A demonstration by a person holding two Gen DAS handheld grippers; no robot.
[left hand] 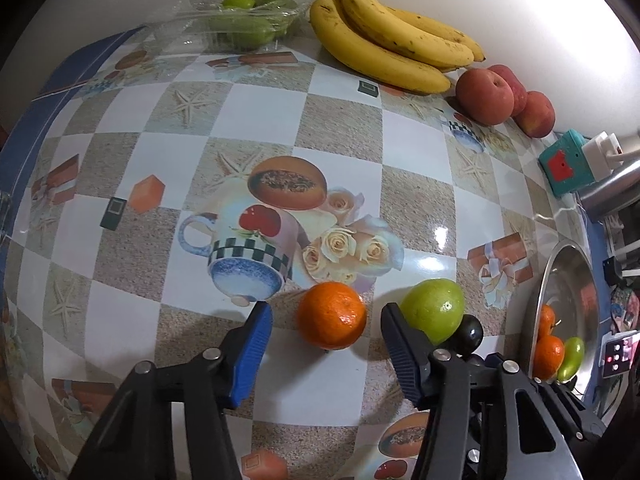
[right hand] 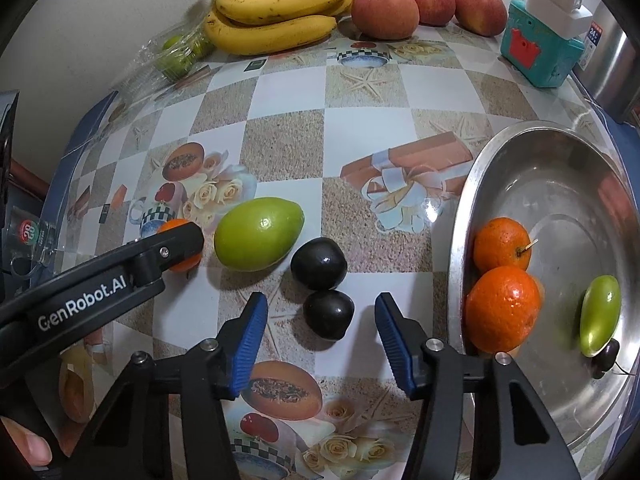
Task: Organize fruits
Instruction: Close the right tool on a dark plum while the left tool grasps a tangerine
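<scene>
An orange mandarin lies on the patterned table between the open fingers of my left gripper; it also shows in the right wrist view, half hidden behind the left gripper. A large green fruit lies just right of it. Two dark plums lie in front of my right gripper, which is open around the nearer one. A steel bowl at the right holds two mandarins, a small green fruit and a dark plum.
At the back by the wall lie a bunch of bananas, three red apples and a clear plastic box of green fruits. A teal toy block with a white plug stands at the back right. A steel pot is beside it.
</scene>
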